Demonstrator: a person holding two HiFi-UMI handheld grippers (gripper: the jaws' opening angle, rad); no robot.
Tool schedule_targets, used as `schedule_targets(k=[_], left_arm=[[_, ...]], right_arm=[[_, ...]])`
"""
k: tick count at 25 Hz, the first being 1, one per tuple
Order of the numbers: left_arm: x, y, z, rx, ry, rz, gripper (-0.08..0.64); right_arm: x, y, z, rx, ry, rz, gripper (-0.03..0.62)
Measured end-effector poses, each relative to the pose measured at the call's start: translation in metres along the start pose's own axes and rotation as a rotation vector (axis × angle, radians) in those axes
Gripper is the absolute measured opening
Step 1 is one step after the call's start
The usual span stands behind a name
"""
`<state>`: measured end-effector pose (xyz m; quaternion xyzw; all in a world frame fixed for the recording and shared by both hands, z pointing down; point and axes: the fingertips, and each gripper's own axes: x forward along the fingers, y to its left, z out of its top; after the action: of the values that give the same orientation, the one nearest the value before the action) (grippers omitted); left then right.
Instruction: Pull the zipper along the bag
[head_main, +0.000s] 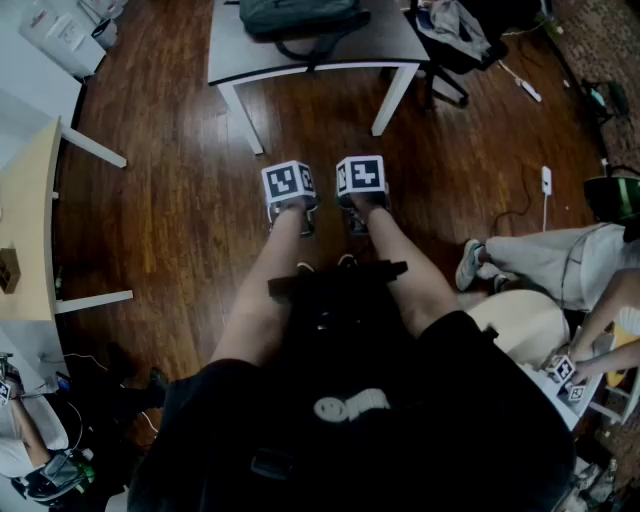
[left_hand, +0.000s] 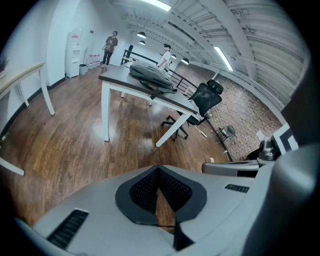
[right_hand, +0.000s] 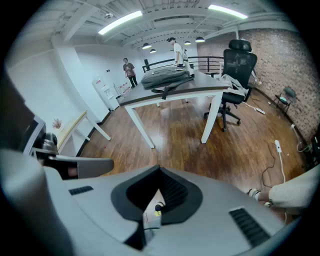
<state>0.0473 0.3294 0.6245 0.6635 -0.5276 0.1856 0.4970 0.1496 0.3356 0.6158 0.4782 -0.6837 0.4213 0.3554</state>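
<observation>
Both left gripper (left_hand: 159, 171) and right gripper (right_hand: 160, 170) are closed, empty; bag (head_main: 300, 15) lies lengthwise along table (head_main: 330, 52).

I see a dark wooden floor (head_main: 170, 200) running under a white-legged desk (head_main: 228, 55). A black office chair (right_hand: 239, 62) stands just beside the desk's right end. A seated person's legs (head_main: 545, 262) reach in from the right, near a white plug (head_main: 546, 180) lying on the floor.
</observation>
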Motion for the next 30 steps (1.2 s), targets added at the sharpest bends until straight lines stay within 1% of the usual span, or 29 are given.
schedule_targets(k=[3, 6, 10, 13, 17, 19, 23, 26, 30], left_arm=[[-0.004, -0.004, -0.006, 0.013, 0.0, -0.016, -0.002], [-0.007, 0.005, -0.005, 0.029, -0.01, -0.002, -0.002], [-0.005, 0.014, -0.007, 0.024, 0.018, -0.011, -0.002], [-0.005, 0.015, -0.001, 0.03, 0.011, -0.013, -0.002], [-0.004, 0.013, 0.006, 0.029, 0.012, -0.009, -0.002], [-0.001, 0.015, 0.007, 0.012, 0.03, 0.0, -0.002], [0.014, 0.012, 0.024, 0.002, 0.005, -0.006, -0.002], [0.023, 0.01, 0.038, -0.008, -0.004, 0.005, -0.002], [0.039, 0.01, 0.057, -0.026, 0.011, 0.024, -0.002]], right_arm=[[-0.003, -0.003, -0.007, 0.004, -0.009, -0.014, 0.011], [-0.002, 0.002, -0.007, 0.002, -0.025, -0.017, 0.011], [-0.002, 0.009, -0.006, 0.009, -0.029, -0.028, 0.011], [-0.003, 0.01, -0.005, 0.02, -0.018, -0.032, 0.011], [-0.004, 0.007, 0.004, 0.018, -0.029, -0.038, 0.011], [-0.001, 0.005, 0.009, 0.017, -0.031, -0.039, 0.011], [0.009, 0.001, 0.023, 0.018, -0.019, -0.022, 0.011], [0.016, -0.004, 0.04, 0.009, -0.013, -0.011, 0.011], [0.029, -0.011, 0.067, -0.005, -0.007, -0.001, 0.011]])
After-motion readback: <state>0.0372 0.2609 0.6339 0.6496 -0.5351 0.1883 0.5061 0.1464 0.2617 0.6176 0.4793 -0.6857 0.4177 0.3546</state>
